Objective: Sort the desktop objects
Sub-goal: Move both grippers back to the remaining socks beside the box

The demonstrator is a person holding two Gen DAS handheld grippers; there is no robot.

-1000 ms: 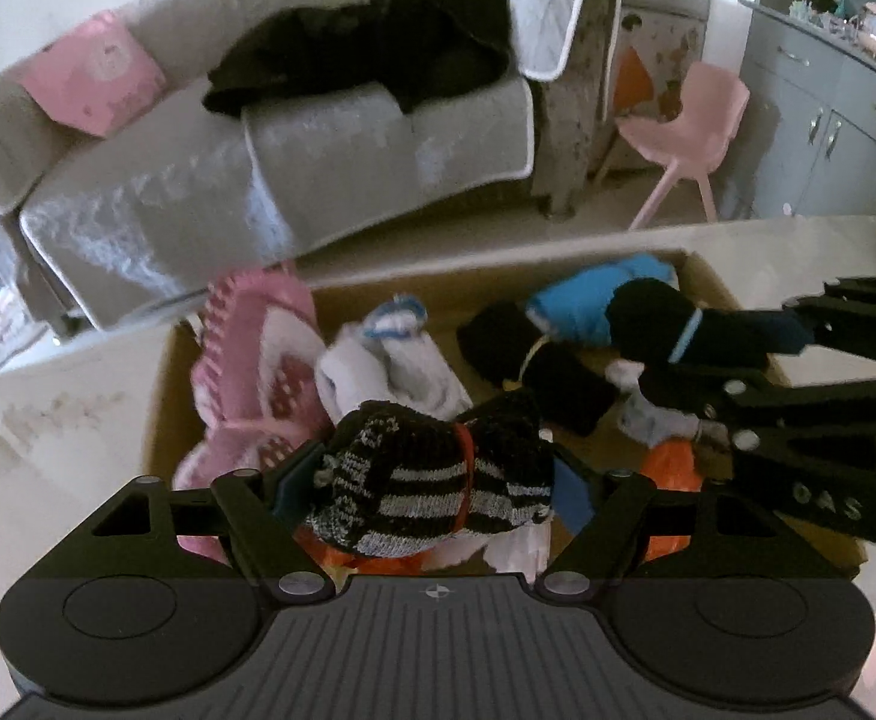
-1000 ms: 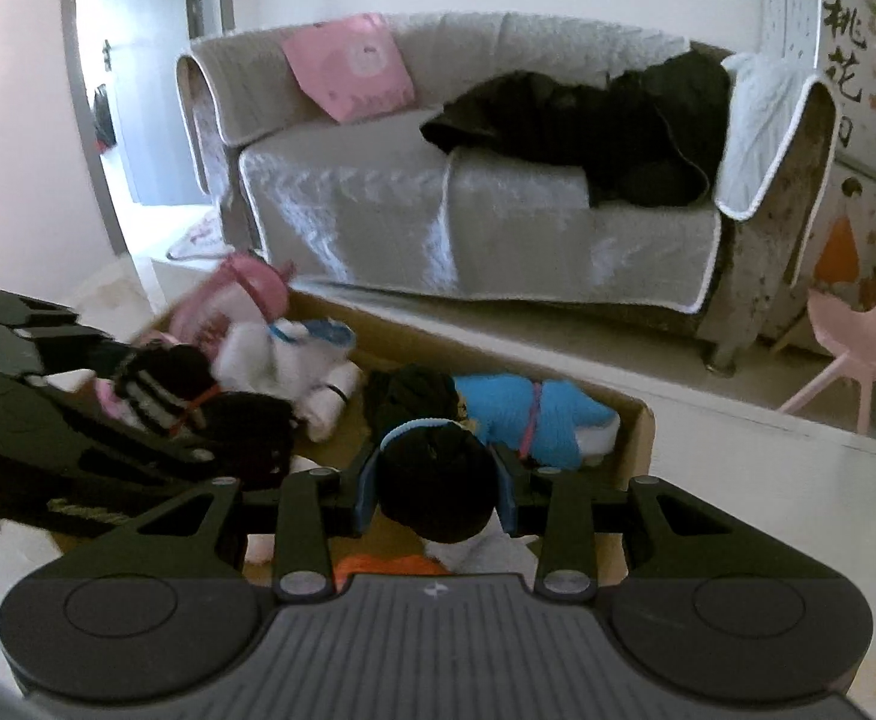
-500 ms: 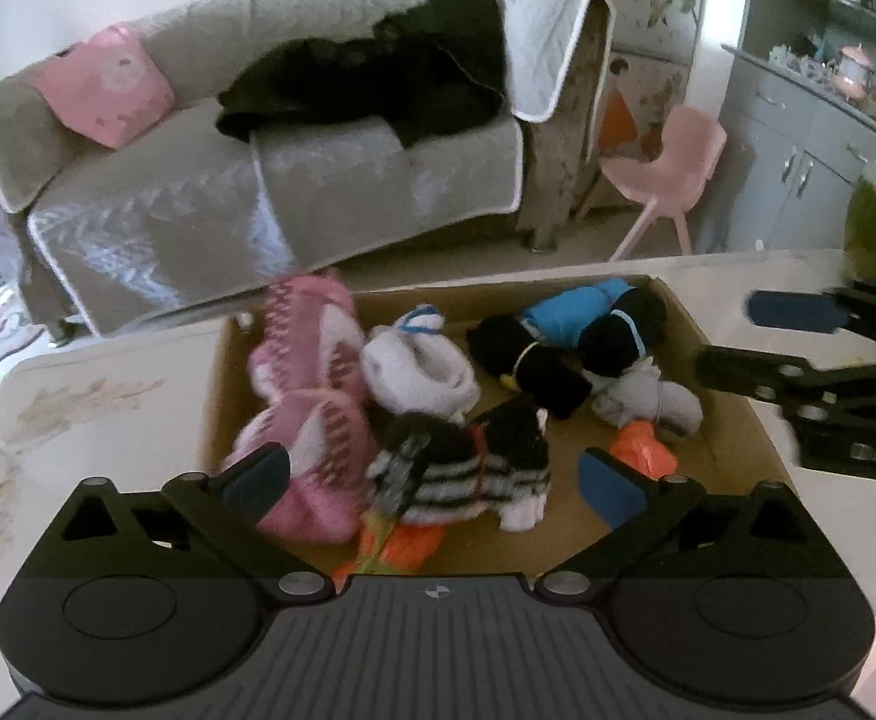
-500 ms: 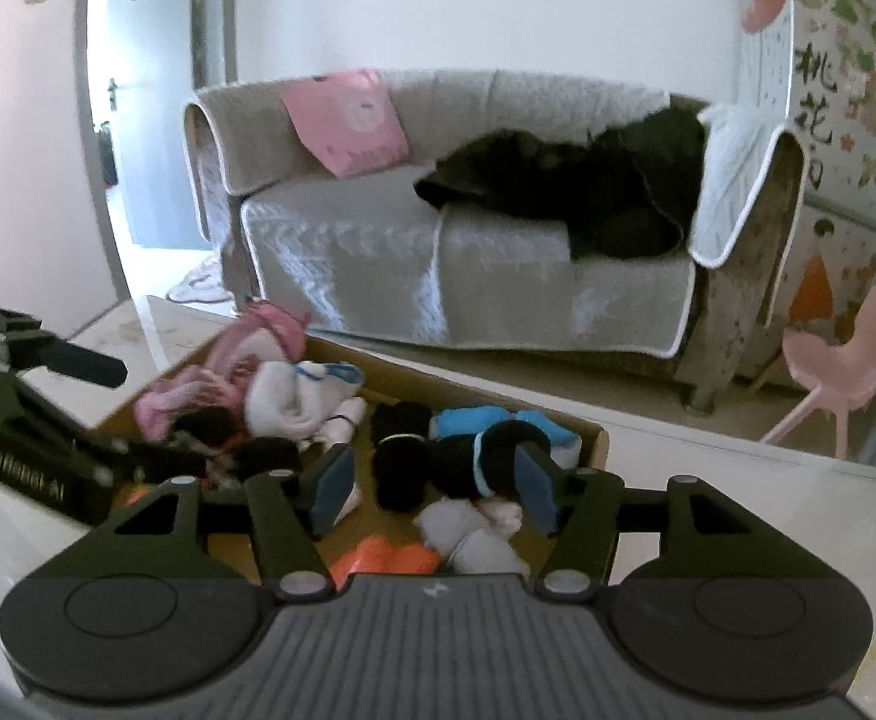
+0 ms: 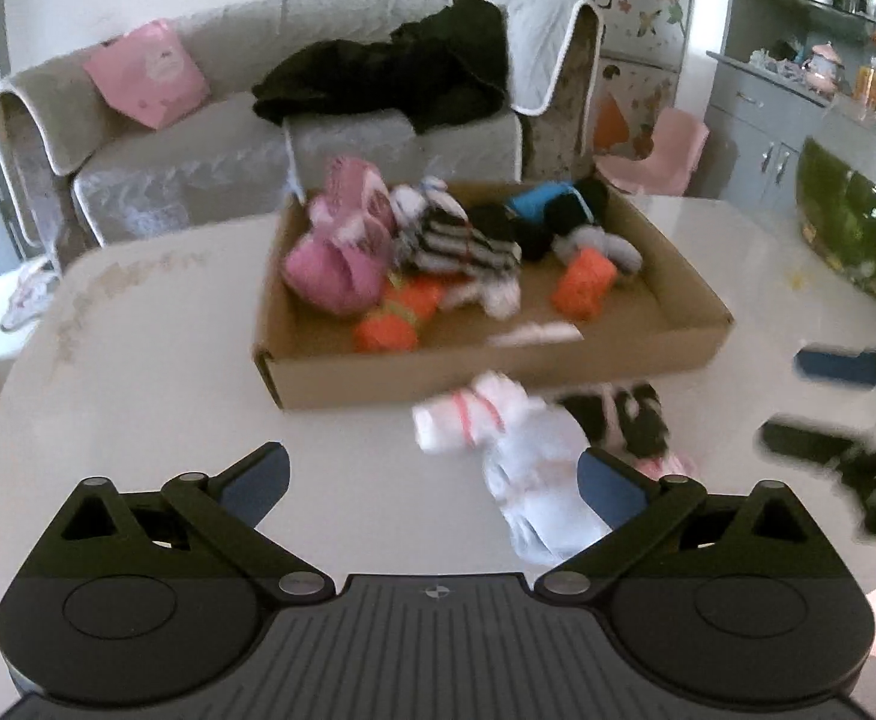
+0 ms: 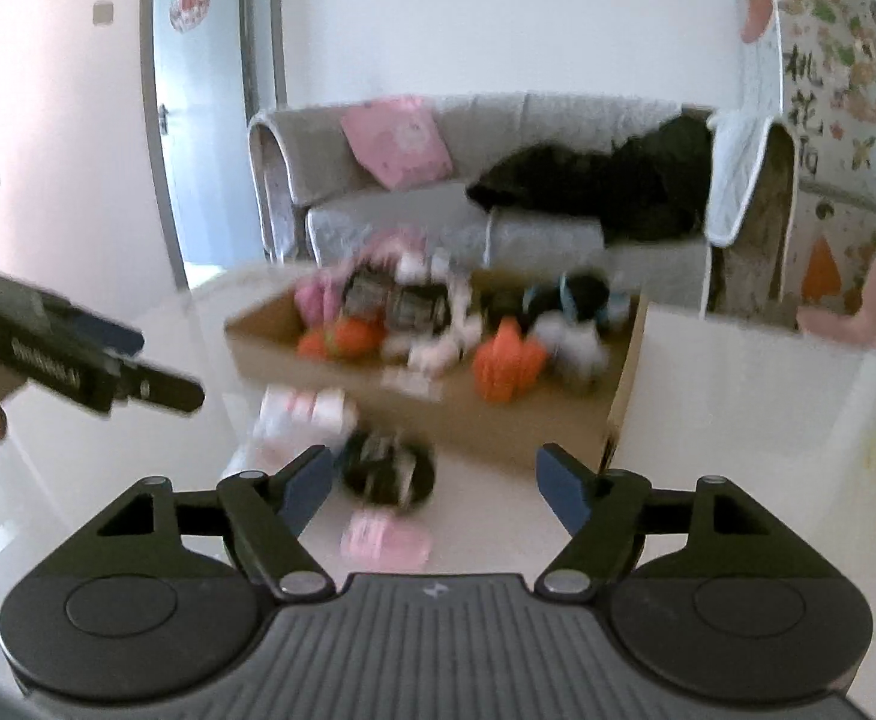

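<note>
Hovering above the table (image 5: 156, 396), the left gripper (image 5: 432, 480) has its jaws at their widest, and nothing is between them. Its right finger (image 5: 609, 489) covers the edge of a white sock bundle (image 5: 516, 450) that lies on the table, just in front of the box (image 5: 498, 369). A black sock bundle (image 5: 630, 414) lies beside the white one, touching it.

The right gripper (image 6: 435, 483) has just been opening its jaws; they stand apart now and hold nothing. In its own view the black bundle (image 6: 387, 468) lies on the table between the two fingers, close to the left finger (image 6: 309, 483), but the pads do not press on it. A pink piece (image 6: 384, 540) lies under this bundle, nearer to the camera.

Inside the cardboard box are many sock bundles: a pink one (image 5: 342, 252) at the left, a striped one (image 5: 462, 246) in the middle, orange ones (image 5: 582, 282) toward the front, and black and blue ones (image 5: 552, 204) at the far side. Both pictures are blurred.

Behind the table stands a grey sofa (image 5: 210, 168) with a pink pillow (image 5: 144, 72) and dark clothes (image 5: 390, 84) on it.
</note>
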